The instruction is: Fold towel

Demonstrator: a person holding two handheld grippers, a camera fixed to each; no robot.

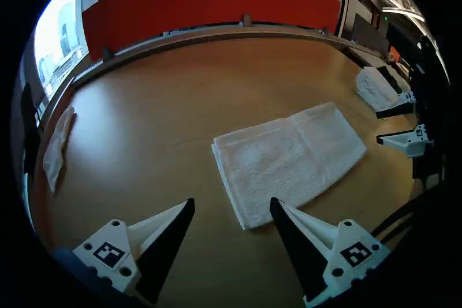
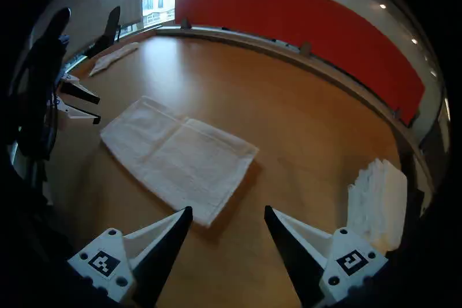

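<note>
Left gripper [image 1: 231, 207]: jaws wide, nothing between them, hanging over bare table [image 1: 173, 106] just short of the towel's near corner. Right gripper [image 2: 227, 215]: likewise wide and empty, near the opposite end.

Towel [image 1: 289, 158] lies flat mid-table, a neat rectangle, doubled over by the look of it. I judge at least one more fold is left.

Left gripper view gives its thick layered edge. Right gripper view gives a crease across the middle, and a folded stack [image 2: 378, 204] close by.

Farther off: loose cloth [image 1: 58, 146] at the table edge, red partition [image 1: 213, 2] behind.
</note>
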